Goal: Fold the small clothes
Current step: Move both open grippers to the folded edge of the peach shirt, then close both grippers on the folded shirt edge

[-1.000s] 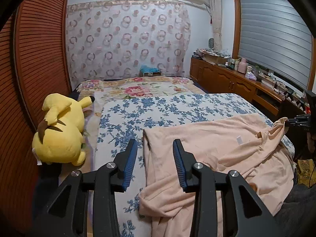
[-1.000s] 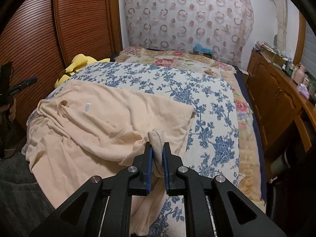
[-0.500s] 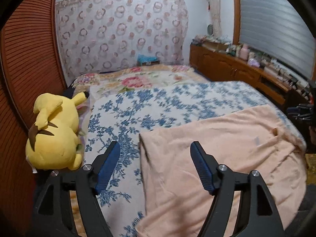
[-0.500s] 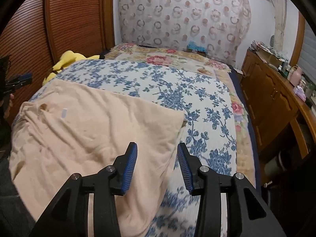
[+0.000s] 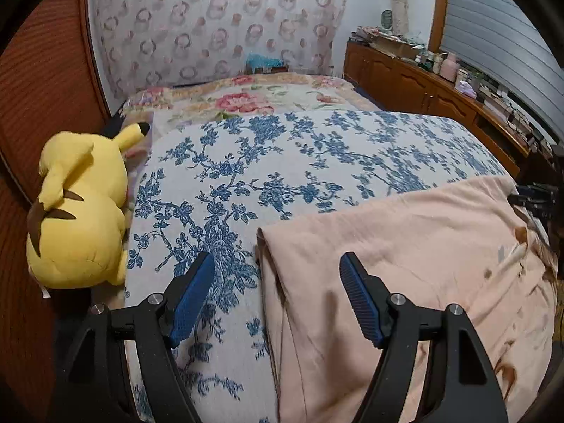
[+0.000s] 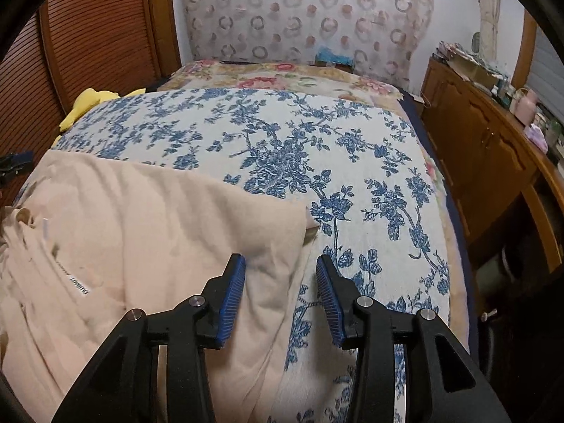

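Observation:
A peach-pink garment [image 5: 405, 264] lies spread on the blue floral bedspread [image 5: 282, 162] at the near end of the bed, its collar and label toward the bed's near edge. My left gripper [image 5: 276, 292] is wide open and empty, straddling the garment's left corner. In the right wrist view the same garment [image 6: 141, 239] fills the lower left. My right gripper [image 6: 281, 289] is open and empty over the garment's right corner and side edge.
A yellow plush toy [image 5: 81, 211] lies on the bed's left side by the wooden slatted wall [image 5: 42, 88]. A wooden cabinet [image 6: 493, 148] with clutter on top runs along the right. A floral pillow cover [image 5: 246, 98] lies at the head.
My right gripper opened and let go of the garment fold. My left gripper opened wider. The garment now lies flatter on the bed, and both grippers have come lower and closer to it.

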`<move>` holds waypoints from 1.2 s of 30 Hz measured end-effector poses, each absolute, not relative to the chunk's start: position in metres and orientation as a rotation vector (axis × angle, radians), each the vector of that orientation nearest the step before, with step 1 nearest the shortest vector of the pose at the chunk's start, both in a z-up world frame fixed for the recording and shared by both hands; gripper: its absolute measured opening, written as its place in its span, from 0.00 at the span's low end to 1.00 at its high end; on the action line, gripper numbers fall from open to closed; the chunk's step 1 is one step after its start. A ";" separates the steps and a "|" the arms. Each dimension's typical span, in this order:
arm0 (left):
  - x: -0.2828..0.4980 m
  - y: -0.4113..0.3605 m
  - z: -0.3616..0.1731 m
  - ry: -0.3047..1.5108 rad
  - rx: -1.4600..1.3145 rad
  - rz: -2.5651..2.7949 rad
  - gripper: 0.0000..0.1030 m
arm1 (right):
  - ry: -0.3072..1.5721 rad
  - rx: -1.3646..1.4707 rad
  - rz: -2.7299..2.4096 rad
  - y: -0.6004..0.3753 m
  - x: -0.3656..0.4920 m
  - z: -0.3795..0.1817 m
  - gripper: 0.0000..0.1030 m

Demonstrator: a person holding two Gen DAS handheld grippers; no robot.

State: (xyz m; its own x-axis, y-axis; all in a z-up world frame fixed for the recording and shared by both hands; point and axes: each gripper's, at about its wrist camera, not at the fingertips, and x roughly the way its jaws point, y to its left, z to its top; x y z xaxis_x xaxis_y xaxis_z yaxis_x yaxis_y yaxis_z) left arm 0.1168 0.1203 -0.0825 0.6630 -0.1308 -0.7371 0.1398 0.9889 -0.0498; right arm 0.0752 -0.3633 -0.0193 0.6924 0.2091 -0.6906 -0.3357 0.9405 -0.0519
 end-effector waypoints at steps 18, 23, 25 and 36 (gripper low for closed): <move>0.143 0.113 -0.112 0.879 0.042 -0.155 0.80 | 0.719 -0.140 0.302 -0.376 0.083 -0.027 0.60; 0.143 0.114 -0.111 0.873 0.036 -0.153 0.82 | 0.724 -0.145 0.305 -0.375 0.086 -0.026 0.60; 0.143 0.114 -0.111 0.873 0.033 -0.152 0.83 | 0.734 -0.146 0.307 -0.374 0.089 -0.025 0.60; 0.142 0.110 -0.107 0.875 0.063 -0.233 0.60 | 0.734 -0.190 0.395 -0.357 0.103 -0.022 0.39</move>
